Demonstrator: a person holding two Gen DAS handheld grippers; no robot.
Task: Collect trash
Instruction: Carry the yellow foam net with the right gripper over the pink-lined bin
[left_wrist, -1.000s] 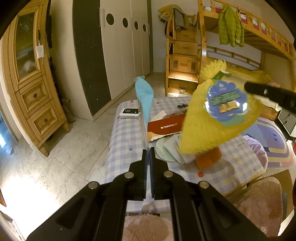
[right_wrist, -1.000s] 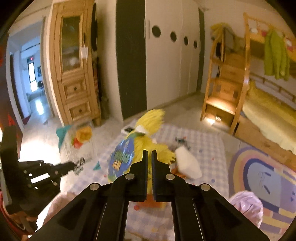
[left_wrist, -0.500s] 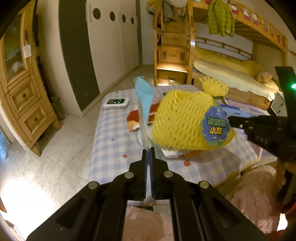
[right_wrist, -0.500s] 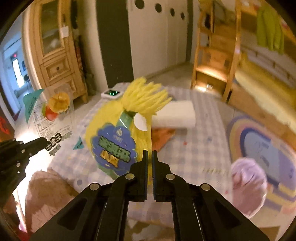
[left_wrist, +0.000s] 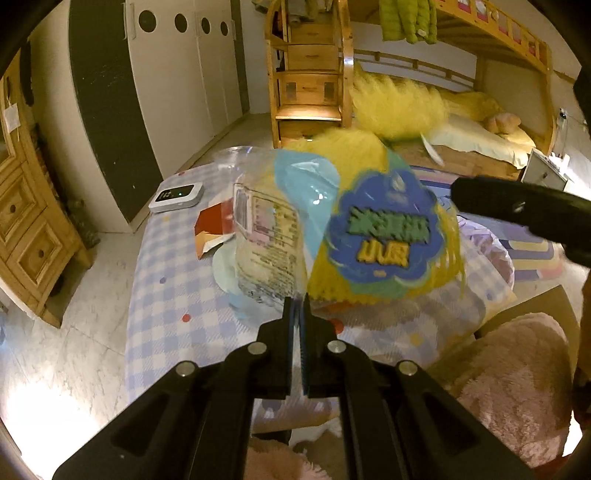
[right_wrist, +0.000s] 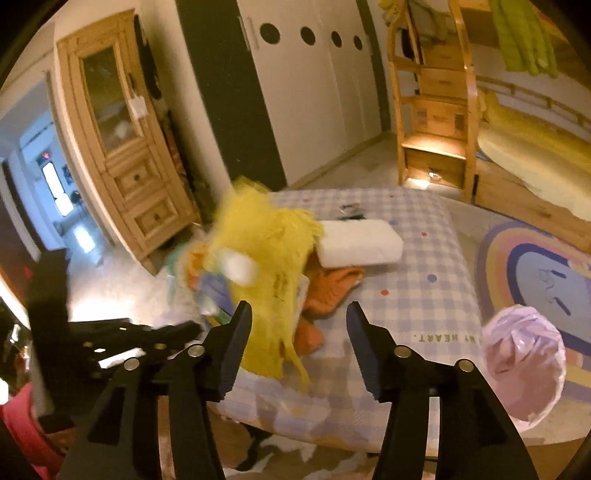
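Right tongs (right_wrist: 297, 319), clamped on the yellow net bag (right_wrist: 266, 258) half a second ago, are now opening; the bag is blurred, evidently released and dropping to the checked surface (right_wrist: 424, 258). Left tongs (left_wrist: 297, 306) stay closed on the clear plastic bag (left_wrist: 266, 243). Net bag's long axis runs roughly upright, tassel up and tilted away; it probably needs regrasping.

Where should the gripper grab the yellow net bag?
Probably the frayed tuft at the top of the net bag, coming from above: the mesh gathers there into a narrow bunch that shut pads can pinch. The body below looks wide and soft. It is blurred, so its exact pose is unclear.
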